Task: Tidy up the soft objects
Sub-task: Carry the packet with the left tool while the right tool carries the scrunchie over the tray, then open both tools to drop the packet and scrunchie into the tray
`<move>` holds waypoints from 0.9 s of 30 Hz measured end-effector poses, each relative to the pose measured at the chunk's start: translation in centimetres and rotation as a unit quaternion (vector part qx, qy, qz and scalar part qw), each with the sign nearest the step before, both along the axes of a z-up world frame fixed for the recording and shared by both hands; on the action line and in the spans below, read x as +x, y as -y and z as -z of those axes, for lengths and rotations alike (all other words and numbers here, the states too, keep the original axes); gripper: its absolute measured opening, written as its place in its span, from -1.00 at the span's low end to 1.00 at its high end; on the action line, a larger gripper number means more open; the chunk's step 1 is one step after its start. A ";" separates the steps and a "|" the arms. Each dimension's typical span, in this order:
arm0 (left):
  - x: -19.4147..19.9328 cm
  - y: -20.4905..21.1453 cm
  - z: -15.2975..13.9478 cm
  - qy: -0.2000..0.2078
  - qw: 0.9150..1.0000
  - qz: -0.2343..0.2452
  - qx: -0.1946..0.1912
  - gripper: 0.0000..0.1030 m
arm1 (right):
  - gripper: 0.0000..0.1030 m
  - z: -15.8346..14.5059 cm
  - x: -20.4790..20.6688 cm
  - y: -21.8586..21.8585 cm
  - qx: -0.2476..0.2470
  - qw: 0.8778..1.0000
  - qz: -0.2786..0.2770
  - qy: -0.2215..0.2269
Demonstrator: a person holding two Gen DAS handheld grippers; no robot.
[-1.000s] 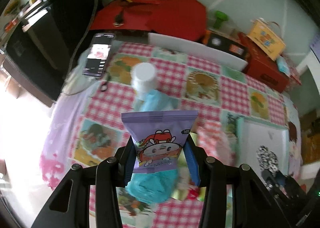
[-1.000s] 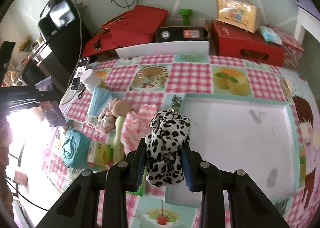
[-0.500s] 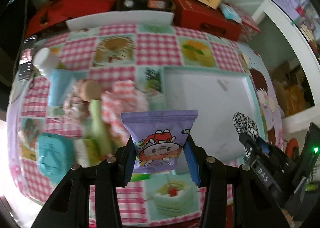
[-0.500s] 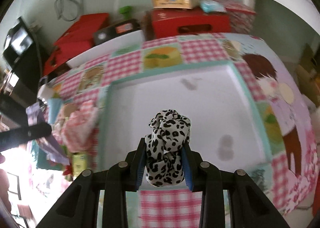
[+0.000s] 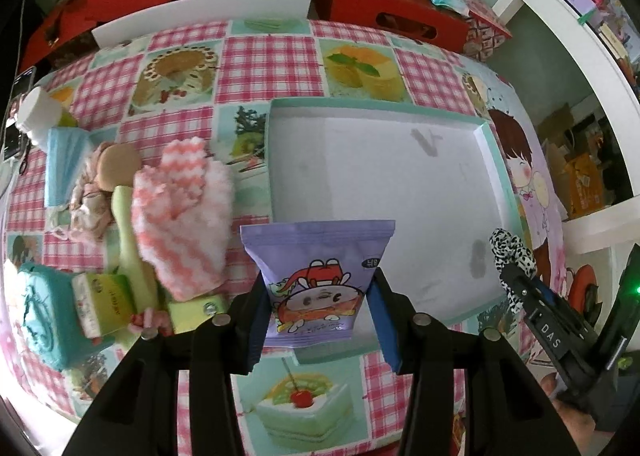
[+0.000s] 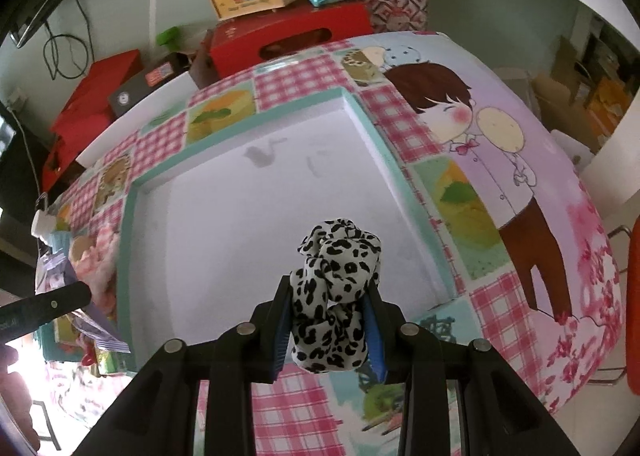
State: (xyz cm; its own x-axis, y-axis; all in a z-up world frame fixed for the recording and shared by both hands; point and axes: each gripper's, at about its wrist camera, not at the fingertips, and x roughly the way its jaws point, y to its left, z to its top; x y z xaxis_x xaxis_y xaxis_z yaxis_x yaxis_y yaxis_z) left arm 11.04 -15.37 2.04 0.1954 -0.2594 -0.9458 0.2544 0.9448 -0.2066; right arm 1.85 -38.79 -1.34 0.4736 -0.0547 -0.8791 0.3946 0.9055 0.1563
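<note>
From my end, off to the left there's the soft pile on the checked tablecloth (image 5: 272, 60): a teal pouch (image 5: 38, 320), a blue mask (image 5: 64, 164) and a fluffy pink-and-white striped cloth (image 5: 184, 216), all sitting just left of the white tray (image 5: 494, 160). My left gripper (image 5: 318, 302) is clamped partway closed on a purple snack packet (image 5: 320, 276), held upright above the tray's near-left corner. Further right, my right gripper (image 6: 328, 326) is squeezed onto a leopard-print scrunchie (image 6: 334, 296), hanging over the tray's near edge.
</note>
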 end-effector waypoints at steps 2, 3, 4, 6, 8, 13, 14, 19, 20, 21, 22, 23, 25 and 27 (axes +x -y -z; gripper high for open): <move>0.3 0.8 0.4 0.001 1.000 0.004 0.000 -0.07 | -0.33 0.2 0.2 0.3 0.000 1.000 0.001 -0.002; 0.5 1.1 0.6 0.001 1.000 0.007 -0.001 -0.07 | -0.33 0.3 0.3 0.3 0.000 1.000 0.000 -0.003; 0.7 1.5 0.8 0.001 1.000 0.009 0.000 -0.07 | -0.33 0.4 0.6 0.3 -0.001 1.000 -0.003 -0.004; 1.2 2.1 1.2 0.002 1.000 0.011 0.000 -0.07 | -0.33 0.6 1.3 0.2 -0.005 1.000 -0.010 -0.006; 1.8 2.5 1.7 0.003 1.000 0.011 0.000 -0.07 | -0.33 0.7 2.4 0.1 -0.013 1.000 -0.022 -0.005; 3.4 3.2 2.7 0.006 1.000 0.009 0.000 -0.06 | -0.33 0.8 5.3 0.2 -0.020 0.999 -0.044 -0.001; 3.6 3.4 2.8 0.008 1.000 0.011 0.000 -0.06 | -0.33 0.8 5.7 0.2 -0.020 0.999 -0.046 -0.001; 5.2 4.3 2.8 0.024 0.999 0.021 0.007 -0.06 | -0.33 0.7 8.0 0.4 -0.029 0.998 -0.060 0.004; 5.4 4.5 2.8 0.027 0.999 0.023 0.008 -0.06 | -0.33 0.8 8.5 0.4 -0.032 0.998 -0.062 0.005; 5.7 4.6 2.8 0.030 0.999 0.025 0.010 -0.06 | -0.33 0.8 9.0 0.4 -0.036 0.997 -0.065 0.003; 5.8 4.8 2.8 0.032 0.999 0.026 0.011 -0.06 | -0.33 0.9 9.3 0.4 -0.038 0.997 -0.066 0.002; 6.0 4.9 2.9 0.033 0.999 0.028 0.014 -0.06 | -0.33 0.9 9.7 0.5 -0.040 0.997 -0.066 0.002; 6.2 5.0 3.1 0.034 0.999 0.027 0.018 -0.05 | -0.33 1.1 10.3 0.7 -0.043 0.997 -0.067 0.000; 6.3 5.2 3.5 0.031 0.999 0.030 0.021 -0.05 | -0.32 1.4 10.8 0.9 -0.041 0.997 -0.068 -0.006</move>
State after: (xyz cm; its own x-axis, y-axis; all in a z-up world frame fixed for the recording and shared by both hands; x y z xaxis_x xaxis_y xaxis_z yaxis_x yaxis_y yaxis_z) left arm 17.36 -20.61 -1.43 0.2388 -0.2327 -0.9428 0.3215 0.9351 -0.1494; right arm 12.65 -39.72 -2.72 0.4707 -0.0636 -0.8800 0.2693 0.9602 0.0746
